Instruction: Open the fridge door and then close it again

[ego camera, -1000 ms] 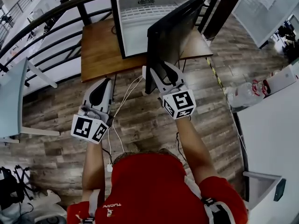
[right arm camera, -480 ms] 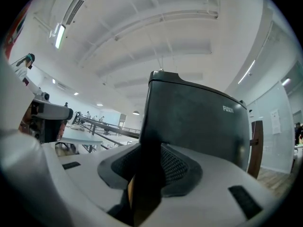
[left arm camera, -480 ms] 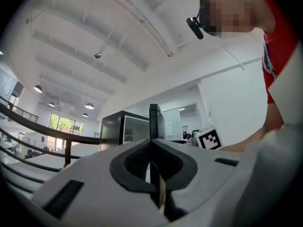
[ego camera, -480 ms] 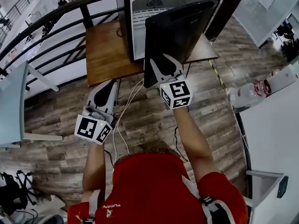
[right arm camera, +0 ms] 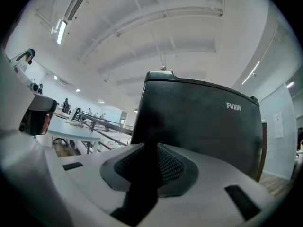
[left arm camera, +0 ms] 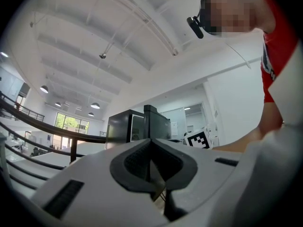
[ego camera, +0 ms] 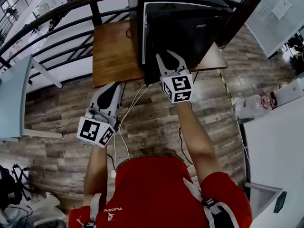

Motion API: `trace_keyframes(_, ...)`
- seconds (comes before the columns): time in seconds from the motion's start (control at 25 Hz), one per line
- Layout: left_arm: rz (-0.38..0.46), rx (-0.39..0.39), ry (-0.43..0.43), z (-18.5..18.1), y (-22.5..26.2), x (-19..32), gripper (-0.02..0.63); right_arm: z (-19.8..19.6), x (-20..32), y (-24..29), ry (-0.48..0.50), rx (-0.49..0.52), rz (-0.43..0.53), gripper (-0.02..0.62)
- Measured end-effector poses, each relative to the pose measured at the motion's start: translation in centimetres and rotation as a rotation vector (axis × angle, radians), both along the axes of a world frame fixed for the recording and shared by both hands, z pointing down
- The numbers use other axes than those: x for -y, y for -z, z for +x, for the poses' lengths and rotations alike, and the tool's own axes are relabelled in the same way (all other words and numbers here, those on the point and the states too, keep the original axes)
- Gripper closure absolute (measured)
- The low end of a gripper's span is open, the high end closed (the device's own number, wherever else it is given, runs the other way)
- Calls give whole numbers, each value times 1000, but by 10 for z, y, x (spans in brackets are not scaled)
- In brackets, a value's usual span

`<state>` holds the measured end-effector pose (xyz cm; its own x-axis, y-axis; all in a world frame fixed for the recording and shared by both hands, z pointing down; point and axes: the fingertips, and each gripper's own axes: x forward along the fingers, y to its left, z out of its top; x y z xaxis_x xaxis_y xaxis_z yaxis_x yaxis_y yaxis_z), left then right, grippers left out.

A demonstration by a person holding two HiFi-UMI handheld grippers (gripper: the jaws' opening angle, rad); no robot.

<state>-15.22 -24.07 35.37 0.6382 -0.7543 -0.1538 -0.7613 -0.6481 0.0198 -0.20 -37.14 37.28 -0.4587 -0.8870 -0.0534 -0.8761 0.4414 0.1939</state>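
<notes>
Fridge door (ego camera: 190,34), far centre on the table (ego camera: 111,51), is nearly shut, pushed by the right gripper (ego camera: 170,56), its empty jaws slightly apart, just closing. Left gripper (ego camera: 110,87) is held closed, empty. A glancing push could leave the door ajar.

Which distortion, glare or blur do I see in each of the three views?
Head view: sharp, but the wide lens bends the railing into a curve. Left gripper view: round fisheye frame with black corners; the left hand-held gripper looks soft, the far windows are very bright. Right gripper view: the black fridge door is dark, yet its white lettering is readable.
</notes>
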Motion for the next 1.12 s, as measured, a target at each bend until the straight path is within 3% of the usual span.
trace_keyframes(0.28, 1, -6, 28, 8, 3, 13, 597, -2, 27, -2, 15, -18, -5, 535)
trace_keyframes(0.8, -12, 1, 69, 10, -1, 43, 597, 2, 80, -10, 10, 6, -44, 554)
trace_keyframes(1.12, -14, 4, 75, 15, 0, 56, 597, 2, 86, -8, 38, 8, -26, 569)
